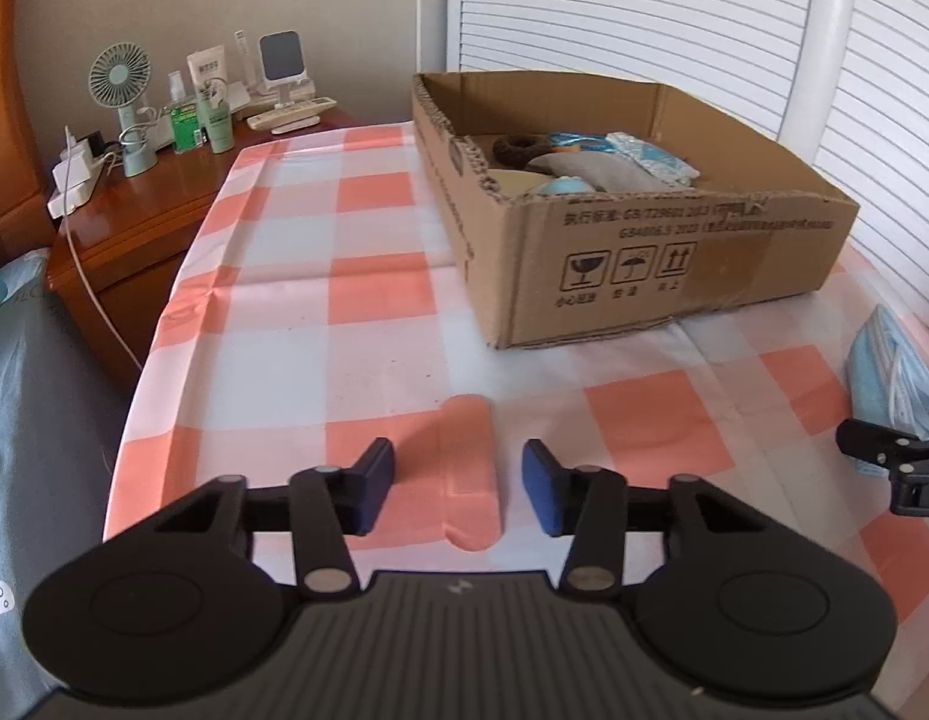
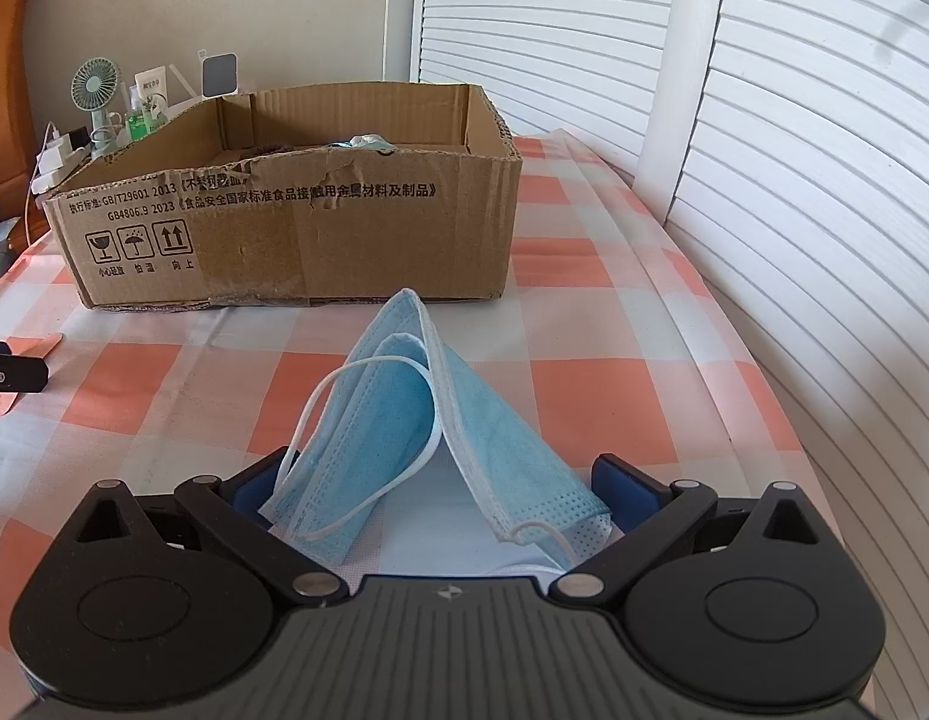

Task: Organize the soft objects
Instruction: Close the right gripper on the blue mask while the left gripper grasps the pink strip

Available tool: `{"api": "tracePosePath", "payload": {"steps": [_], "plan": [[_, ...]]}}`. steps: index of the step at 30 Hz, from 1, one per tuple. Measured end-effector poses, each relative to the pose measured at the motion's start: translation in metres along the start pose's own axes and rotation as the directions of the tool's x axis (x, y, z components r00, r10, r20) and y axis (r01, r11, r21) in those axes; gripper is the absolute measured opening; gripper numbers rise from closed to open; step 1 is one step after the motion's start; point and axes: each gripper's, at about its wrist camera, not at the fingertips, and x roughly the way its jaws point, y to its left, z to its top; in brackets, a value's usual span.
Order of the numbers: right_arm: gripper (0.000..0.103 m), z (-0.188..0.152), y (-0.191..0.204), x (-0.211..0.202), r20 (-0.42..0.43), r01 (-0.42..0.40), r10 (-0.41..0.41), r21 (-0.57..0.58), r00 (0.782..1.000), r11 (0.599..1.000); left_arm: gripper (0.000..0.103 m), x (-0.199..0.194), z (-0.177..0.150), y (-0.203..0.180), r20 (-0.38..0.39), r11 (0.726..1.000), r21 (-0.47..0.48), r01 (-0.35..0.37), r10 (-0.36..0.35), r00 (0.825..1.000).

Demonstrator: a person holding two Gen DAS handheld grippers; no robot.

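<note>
1. Mask [image 2: 464,438]: a pale blue disposable face mask, folded over on itself so that it rises in a tent shape with its peak toward the middle of the right wrist frame; white elastic ear loops curl across its left half and at its lower right corner, and a white stitched hem runs along its edges.
2. It lies on the checked surface [image 2: 584,396], orange, white and pale grey, in the lower middle of the right wrist frame, just in front of the cardboard box [image 2: 320,240].
3. The right gripper [image 2: 443,489] has its jaws wide, 1 blue pad at each side of the mask; whether the pads touch the fabric I cannot tell.
4. In the left wrist frame the same mask shows at the right edge, with the right gripper's black tip just below it.
5. The left gripper [image 1: 458,489] has its jaws narrowed, blue pads apart, with nothing gripped; a raised orange fold of the cloth [image 1: 467,468] lies between them.
6. The open box in the upper right of the left wrist frame holds soft items: a dark brown ring, a grey pouch and light blue packets.
</note>
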Motion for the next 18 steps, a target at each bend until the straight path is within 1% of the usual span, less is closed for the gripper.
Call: {"api": "tracePosePath", "payload": {"steps": [3, 4, 9, 14, 18], "plan": [[0.103, 0.000, 0.000, 0.000, 0.002, -0.002, 0.002, -0.002, 1.000, 1.000, 0.019, 0.000, 0.000, -0.007, 0.008, 1.000, 0.013, 0.014, -0.014, 1.000], [0.103, 0.000, 0.000, 0.000, 0.003, -0.004, 0.004, -0.003, 1.000, 1.000, 0.017, 0.000, -0.001, -0.009, 0.012, 1.000, 0.020, 0.017, -0.018, 1.000], [0.103, -0.001, -0.001, -0.001, 0.006, -0.014, 0.014, -0.014, 1.000, 1.000, 0.017, -0.001, -0.001, -0.012, 0.011, 0.999, 0.028, 0.033, -0.034, 0.999], [0.103, 0.003, 0.001, -0.002, -0.012, -0.024, 0.024, -0.032, 1.000, 0.999, 0.017, -0.001, -0.001, -0.016, 0.009, 0.998, 0.032, 0.045, -0.045, 0.999], [0.103, 0.005, 0.006, -0.007, 0.003, -0.040, 0.041, -0.043, 0.999, 0.998, 0.017, -0.001, -0.002, -0.017, 0.011, 0.998, 0.033, 0.049, -0.049, 0.999]]}}
